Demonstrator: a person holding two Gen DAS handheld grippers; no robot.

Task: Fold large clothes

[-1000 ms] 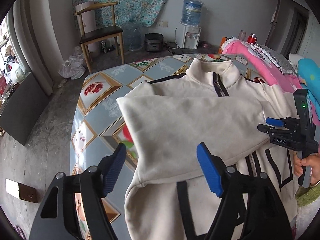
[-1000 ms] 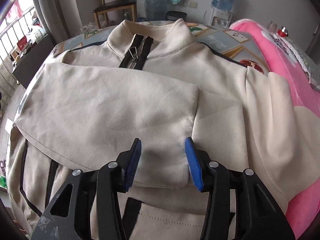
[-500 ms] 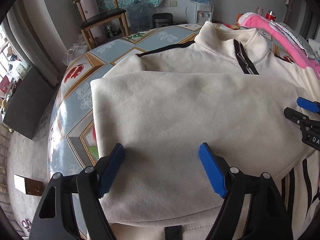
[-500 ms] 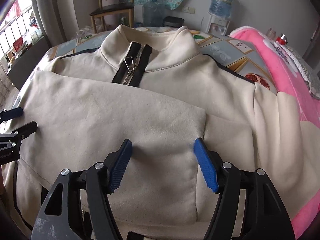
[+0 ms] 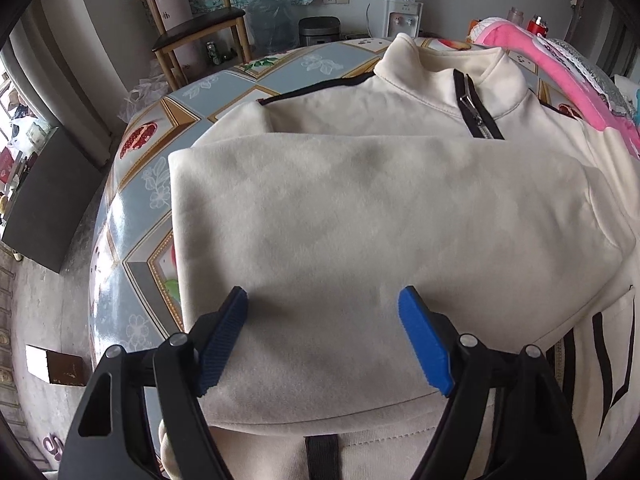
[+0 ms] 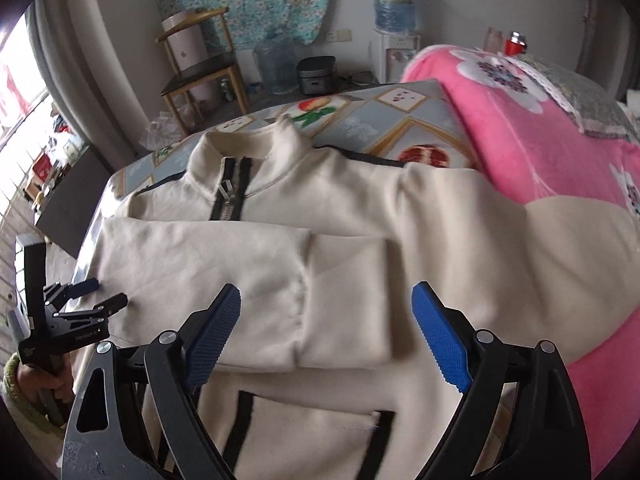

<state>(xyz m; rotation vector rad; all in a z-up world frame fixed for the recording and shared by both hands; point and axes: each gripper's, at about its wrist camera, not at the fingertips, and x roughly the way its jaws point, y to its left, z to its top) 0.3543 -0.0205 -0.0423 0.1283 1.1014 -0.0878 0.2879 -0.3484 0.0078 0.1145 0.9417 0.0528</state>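
The cream zip-neck sweatshirt (image 5: 360, 216) lies face up on the patterned counter (image 5: 160, 152), both sleeves laid across its chest; the left gripper (image 5: 322, 344) and right gripper (image 6: 326, 338) hover wide apart, empty; next, probably, pinch the hem at both corners and carry it evenly toward the collar (image 6: 248, 148), keeping the sleeve cuff (image 6: 344, 300) flat.

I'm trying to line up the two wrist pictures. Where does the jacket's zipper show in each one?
Left wrist: the zipper sits upper right, running down from the collar to the folded sleeve's edge.
Right wrist: the zipper sits upper left of centre, below the collar.
Shared landmark: the wooden chair by the far wall.
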